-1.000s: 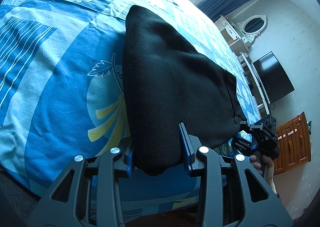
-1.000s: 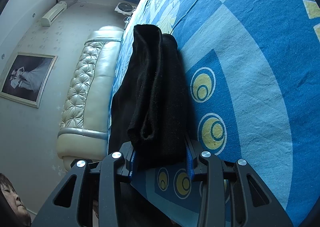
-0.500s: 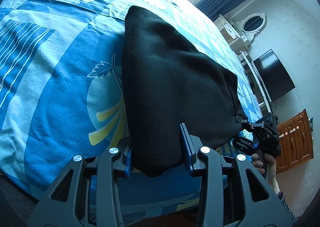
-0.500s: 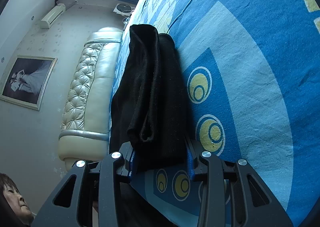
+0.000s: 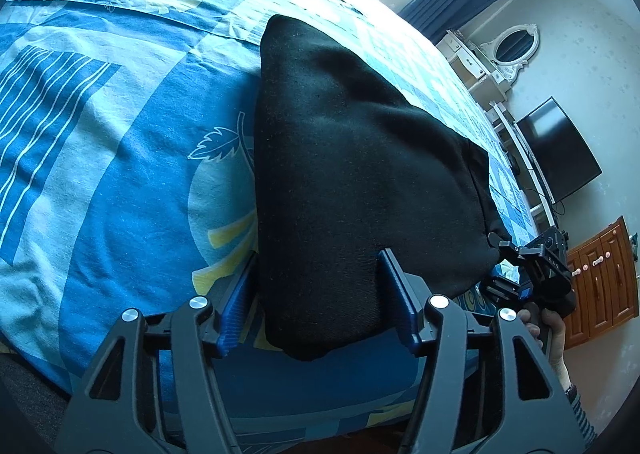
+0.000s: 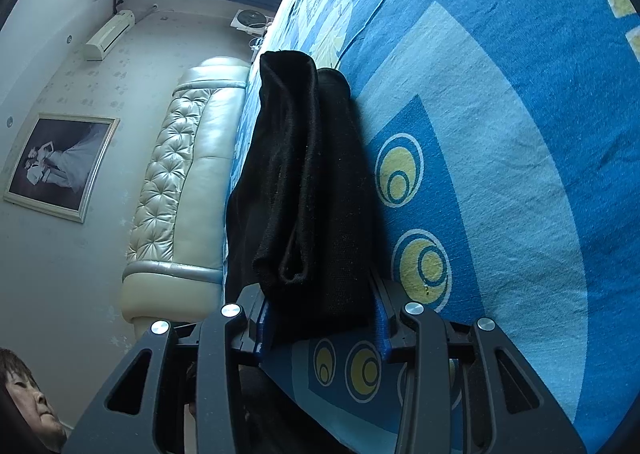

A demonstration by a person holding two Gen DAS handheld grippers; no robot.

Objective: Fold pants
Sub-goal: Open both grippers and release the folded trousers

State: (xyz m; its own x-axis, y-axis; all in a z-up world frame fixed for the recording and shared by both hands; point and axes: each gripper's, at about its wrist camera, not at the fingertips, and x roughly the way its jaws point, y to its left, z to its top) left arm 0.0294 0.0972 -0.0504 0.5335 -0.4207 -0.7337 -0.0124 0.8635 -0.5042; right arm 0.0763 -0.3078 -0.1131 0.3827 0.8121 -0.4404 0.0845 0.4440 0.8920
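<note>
The black pants (image 5: 352, 174) lie folded into a thick stack on the blue patterned bed cover (image 5: 100, 158). My left gripper (image 5: 316, 294) is shut on the near corner of the stack, blue pads pressing both sides. My right gripper (image 6: 320, 314) is shut on the other near corner, where the layered edges of the pants (image 6: 308, 190) show. The right gripper also shows in the left wrist view (image 5: 532, 270), clamped on the pants at the right, with a hand below it.
A padded cream headboard (image 6: 180, 174) and a framed picture (image 6: 60, 166) are beside the bed. A TV (image 5: 556, 150), a white dresser with an oval mirror (image 5: 512, 46) and a wooden cabinet (image 5: 600, 278) stand beyond the bed. A person's face (image 6: 28, 402) is at lower left.
Both grippers keep their hold on the pants. The views have shifted only slightly; the stack looks about the same.
</note>
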